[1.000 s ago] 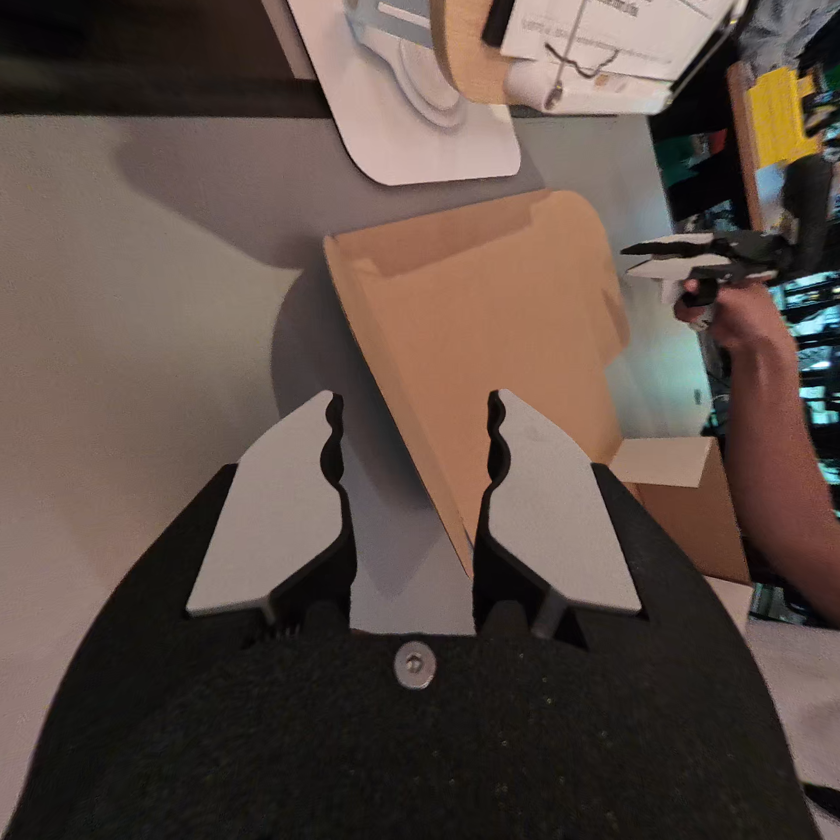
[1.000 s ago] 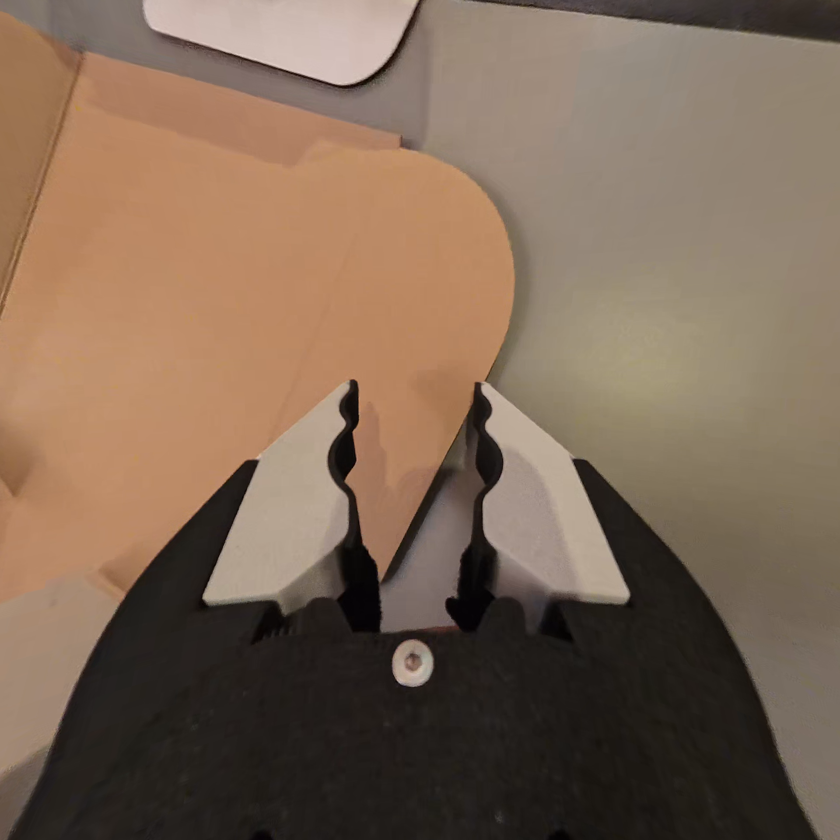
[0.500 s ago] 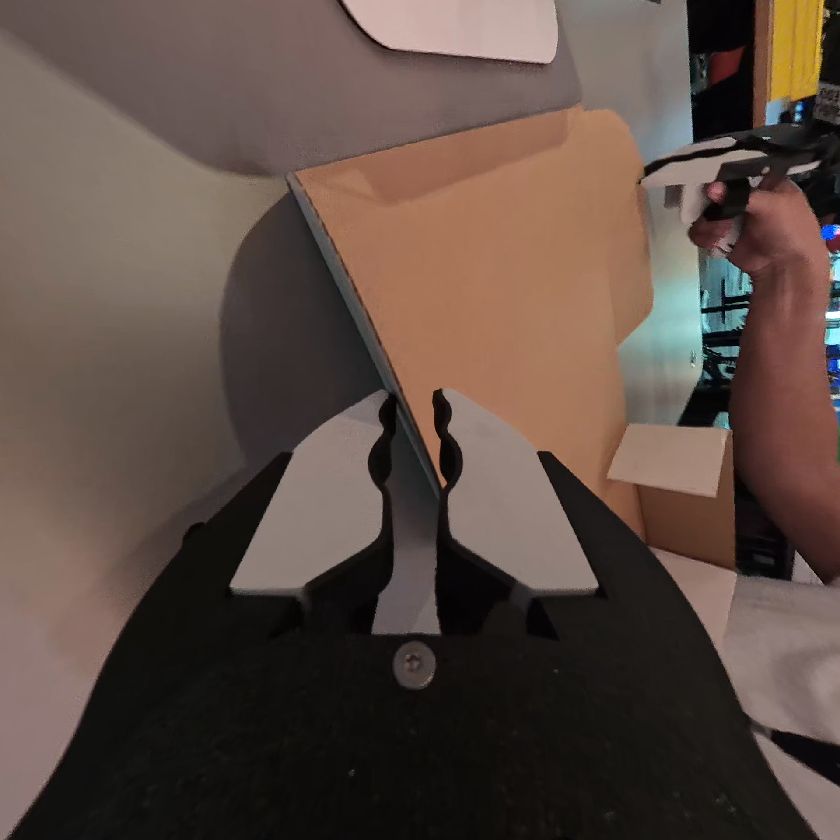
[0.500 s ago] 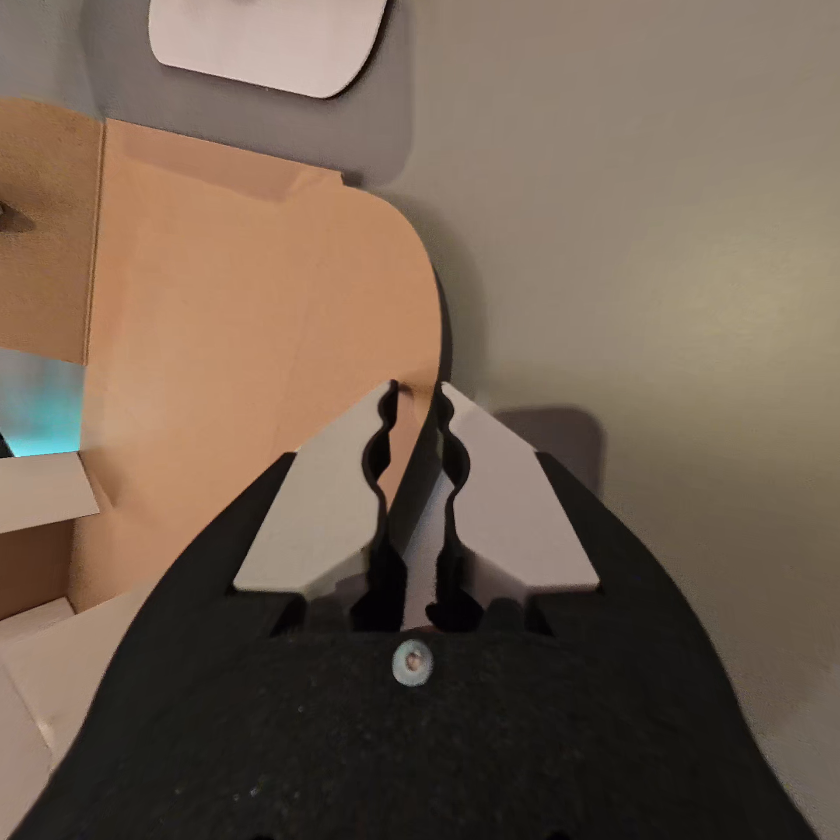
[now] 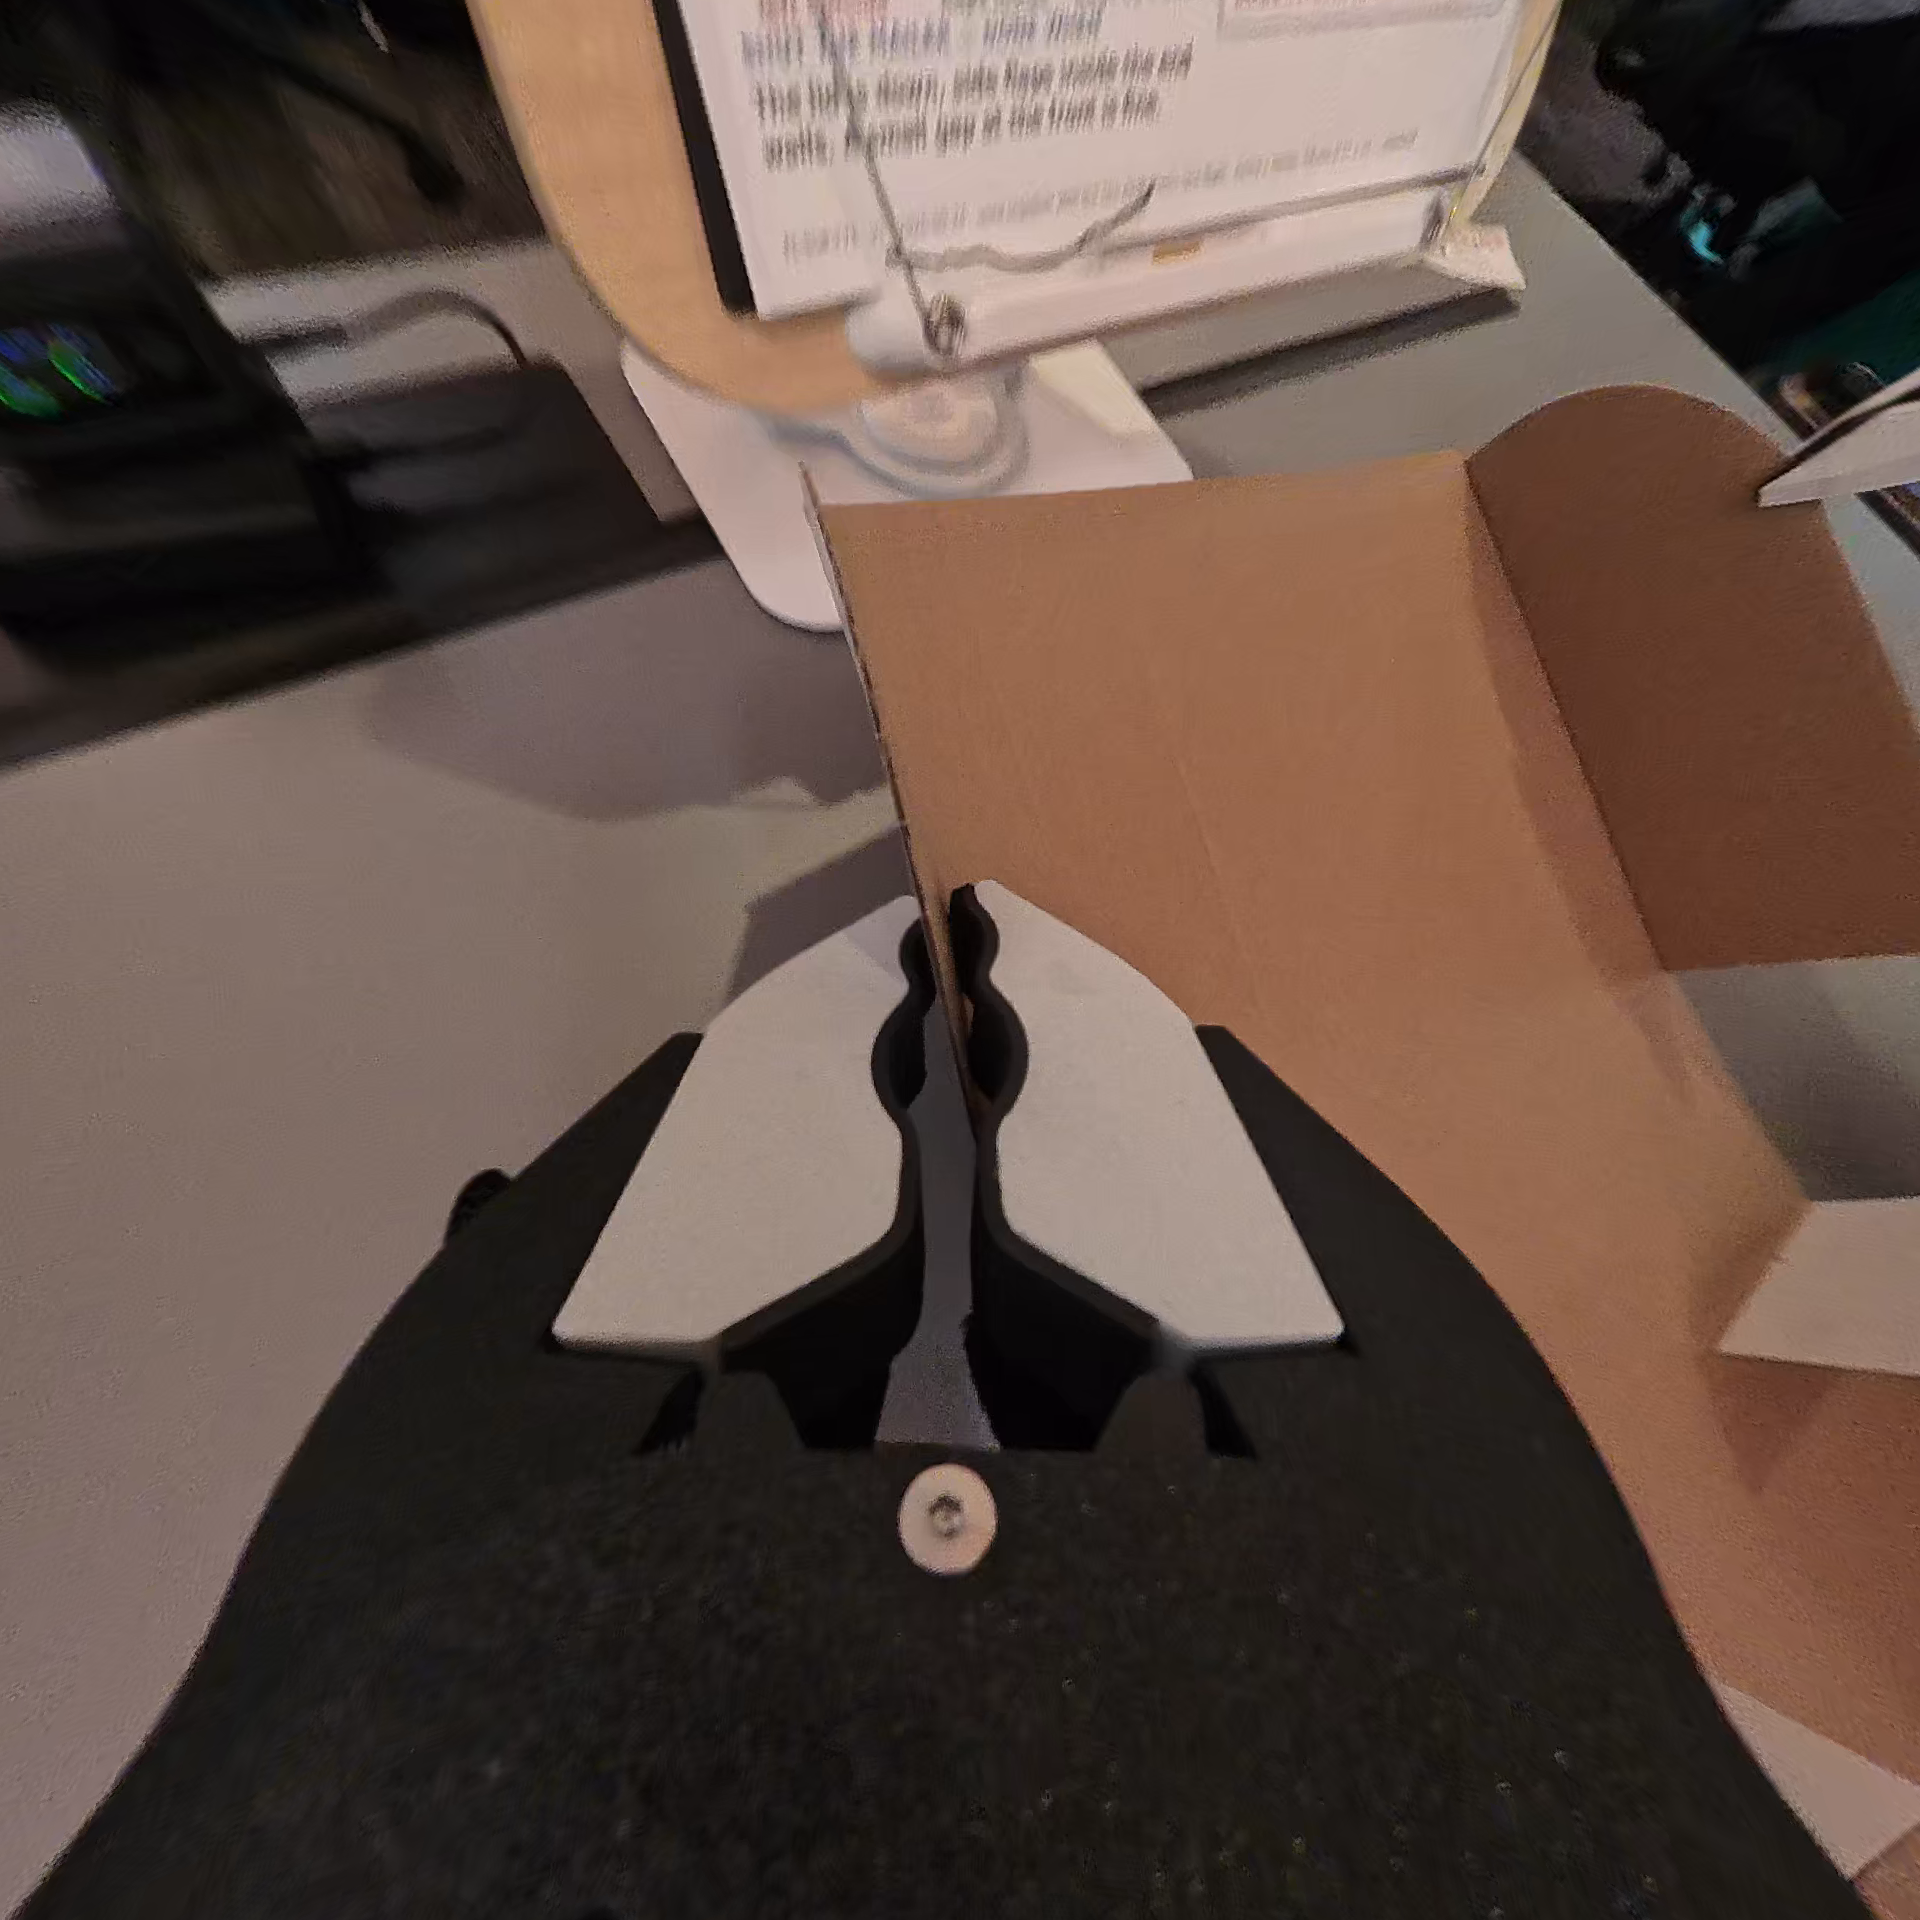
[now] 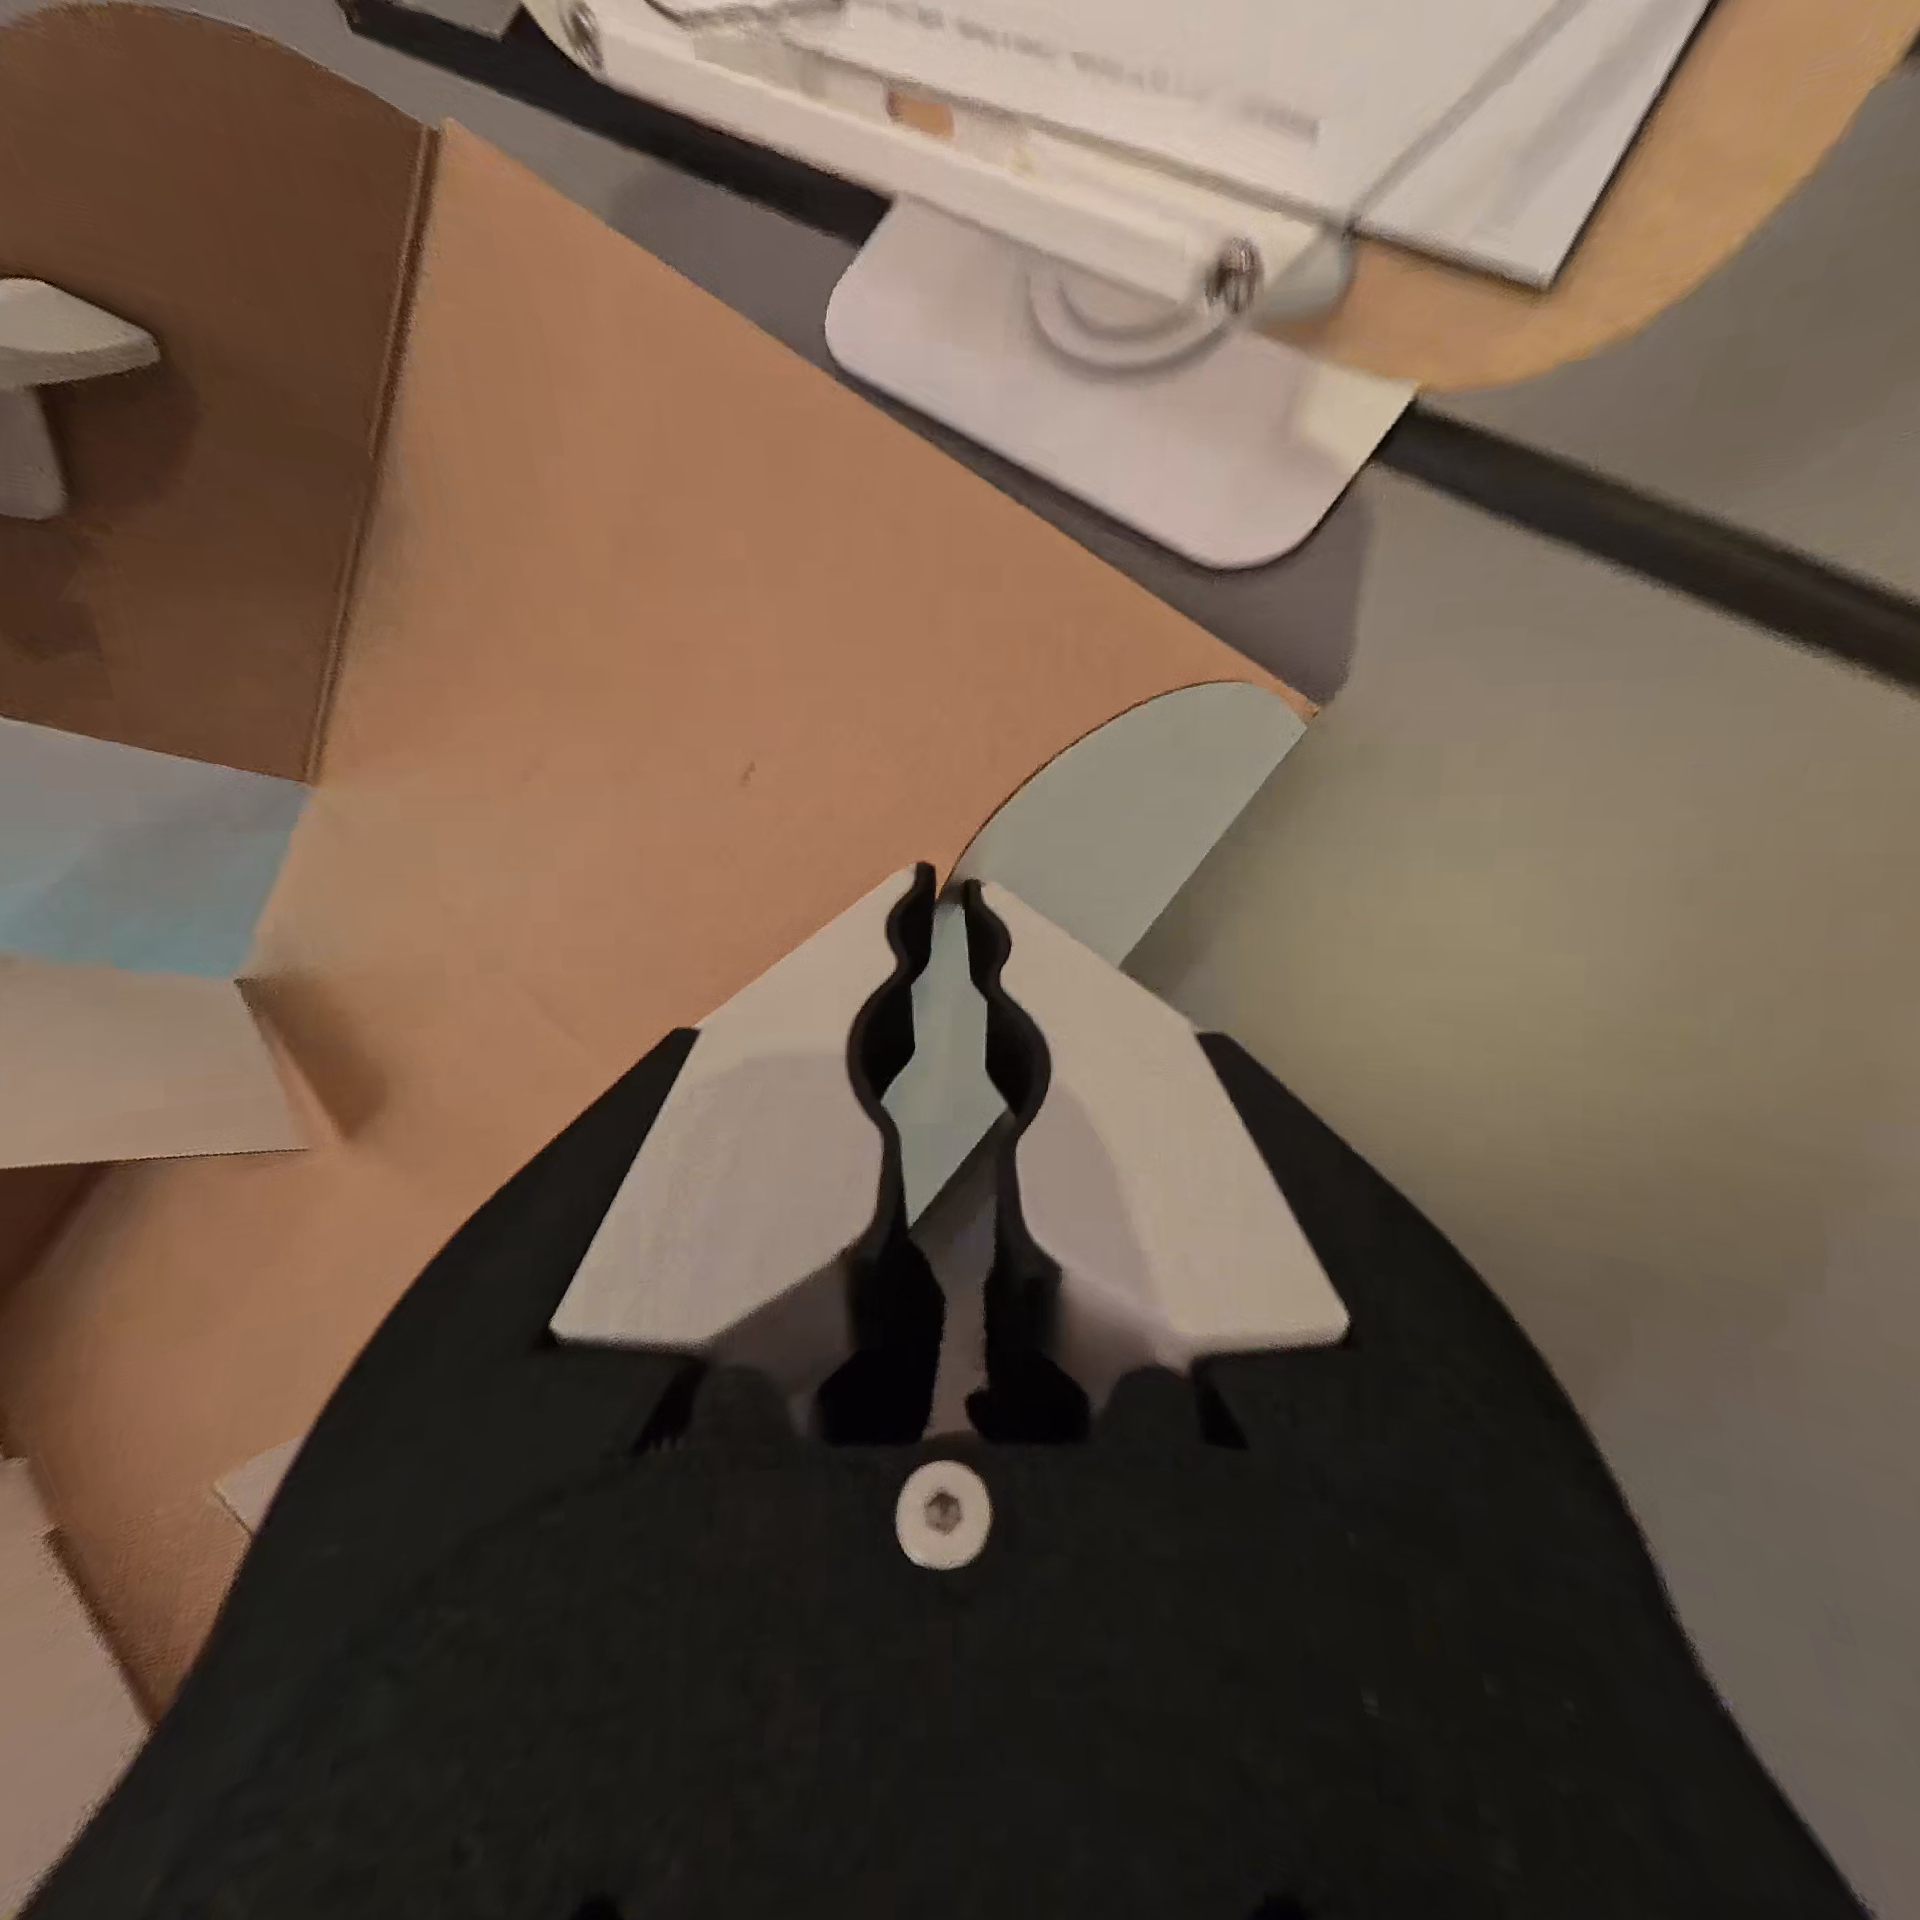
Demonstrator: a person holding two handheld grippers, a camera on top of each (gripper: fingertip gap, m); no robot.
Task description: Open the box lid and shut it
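Note:
The cardboard box lid point(image 5: 1226, 790) stands raised, its brown inner face toward me. My left gripper point(image 5: 948, 914) is shut on the lid's left side flap edge. In the right wrist view the lid point(image 6: 675, 623) fills the left and centre. My right gripper point(image 6: 943, 883) is shut on the lid's rounded right side flap point(image 6: 1122, 810), whose pale outer face shows. The other gripper's fingertip point(image 6: 62, 343) shows at the far left against the opposite flap. A pale box wall flap point(image 5: 1839, 1278) sits at the right.
A white stand base point(image 5: 914, 468) with a paper sheet in a clear holder point(image 5: 1091, 135) stands just behind the lid on the grey table point(image 5: 312, 987). A dark device with green lights point(image 5: 62, 374) is at the far left. The stand also shows in the right wrist view point(image 6: 1101, 416). The left gripper's tips are roughly 30 cm from the right gripper's.
Both grippers closed from open onto the lid's side flaps. The lid swung up from lying flat on the table to standing raised, and both views tilted up toward the stand.

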